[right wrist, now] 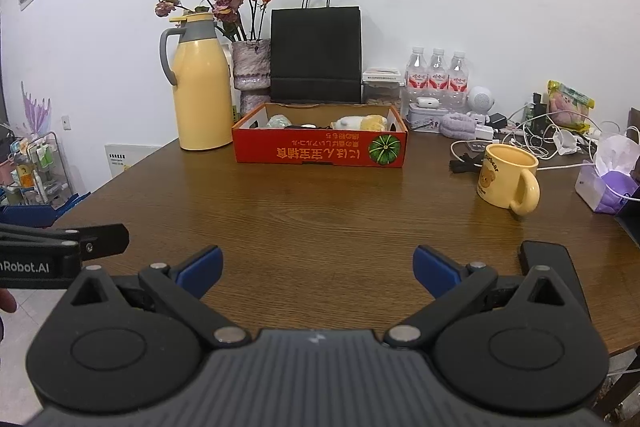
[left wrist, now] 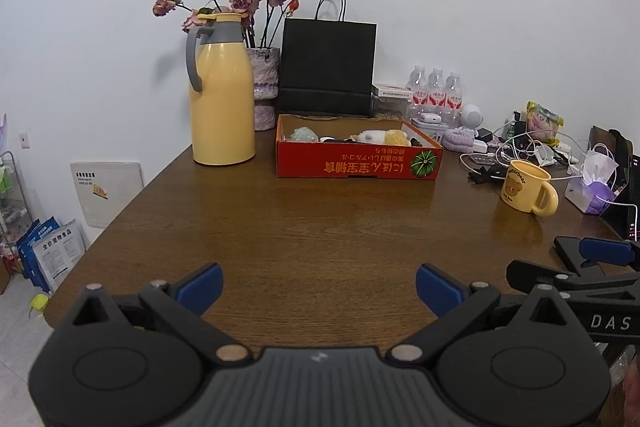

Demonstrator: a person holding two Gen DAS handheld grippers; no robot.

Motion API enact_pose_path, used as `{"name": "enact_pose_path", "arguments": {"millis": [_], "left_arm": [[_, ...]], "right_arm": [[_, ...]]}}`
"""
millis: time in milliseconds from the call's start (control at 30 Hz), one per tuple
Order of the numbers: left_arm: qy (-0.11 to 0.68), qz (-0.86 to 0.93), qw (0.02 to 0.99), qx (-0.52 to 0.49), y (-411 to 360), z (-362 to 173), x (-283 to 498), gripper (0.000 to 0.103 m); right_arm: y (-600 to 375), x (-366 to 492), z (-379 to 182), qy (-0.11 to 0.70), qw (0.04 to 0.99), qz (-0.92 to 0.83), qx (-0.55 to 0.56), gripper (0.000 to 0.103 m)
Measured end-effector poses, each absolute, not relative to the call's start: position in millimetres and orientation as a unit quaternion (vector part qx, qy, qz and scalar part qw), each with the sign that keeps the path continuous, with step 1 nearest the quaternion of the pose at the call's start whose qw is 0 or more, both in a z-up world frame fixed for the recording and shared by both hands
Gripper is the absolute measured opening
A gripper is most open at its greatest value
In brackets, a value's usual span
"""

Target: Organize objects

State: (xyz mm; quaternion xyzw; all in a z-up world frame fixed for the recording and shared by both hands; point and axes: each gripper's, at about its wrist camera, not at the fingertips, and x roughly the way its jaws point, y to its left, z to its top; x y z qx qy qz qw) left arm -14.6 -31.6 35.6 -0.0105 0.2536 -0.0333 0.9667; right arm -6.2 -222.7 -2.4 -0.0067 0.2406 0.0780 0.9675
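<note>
both tongs hover low over the near edge of the brown wooden tabletop (left wrist: pixel 320 227), side by side: the left gripper (left wrist: pixel 319 287) spread wide and holding nothing, the right gripper (right wrist: pixel 318 269) likewise. at the far left corner stands one tall yellow thermos jug (left wrist: pixel 222 95). mid far edge, one red cardboard tray (left wrist: pixel 358 161) already holds several small soft items; their count is unclear. one yellow plastic bear mug (left wrist: pixel 524 191) sits loose near the cluttered right edge, three clear water bottles (left wrist: pixel 436 93) behind. this fits sorting nearly done or resumed.
</note>
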Motion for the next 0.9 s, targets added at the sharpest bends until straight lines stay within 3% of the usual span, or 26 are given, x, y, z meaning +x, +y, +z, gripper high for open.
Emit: {"name": "enact_pose_path", "arguments": {"millis": [900], "left_arm": [[0.272, -0.033, 0.962, 0.002, -31.5, 32.1, -12.8, 0.103]], "right_arm": [[-225.6, -1.7, -5.9, 0.254, 0.964, 0.079, -0.011, 0.103]]}}
